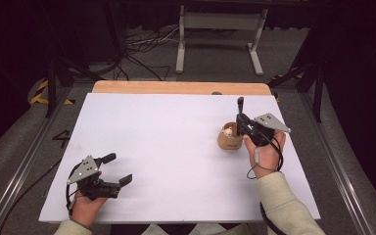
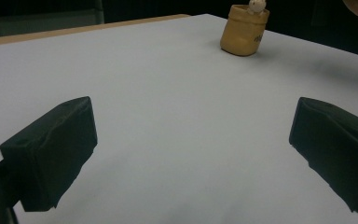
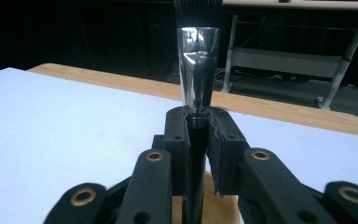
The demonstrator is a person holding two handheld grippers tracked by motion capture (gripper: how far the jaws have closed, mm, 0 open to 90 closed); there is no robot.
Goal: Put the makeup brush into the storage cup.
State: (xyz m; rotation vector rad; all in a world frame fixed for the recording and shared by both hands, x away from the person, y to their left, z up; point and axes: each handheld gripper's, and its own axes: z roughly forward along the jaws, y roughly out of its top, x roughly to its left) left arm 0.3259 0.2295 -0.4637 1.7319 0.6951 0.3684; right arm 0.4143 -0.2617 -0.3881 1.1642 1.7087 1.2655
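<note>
A tan, soft-looking cup (image 1: 229, 138) stands at the right middle of the white table top (image 1: 176, 127), with a small pale thing (image 1: 230, 130) in its mouth. My right gripper (image 1: 241, 122) is just above the cup's right rim, shut on a brush (image 1: 240, 105) that stands upright with its bristles up. In the right gripper view the jaws clamp the black handle below the shiny ferrule of the brush (image 3: 198, 70), and the cup (image 3: 220, 205) lies under the right gripper (image 3: 198, 135). My left gripper (image 1: 119, 169) rests open near the front left. The left gripper (image 2: 191, 149) holds nothing; the cup (image 2: 244, 30) is far off.
A wooden strip (image 1: 181, 88) runs along the table's far edge. Beyond it on the floor stand a pale metal frame (image 1: 220, 29) and loose cables (image 1: 142, 46). Bare white surface lies between the two grippers.
</note>
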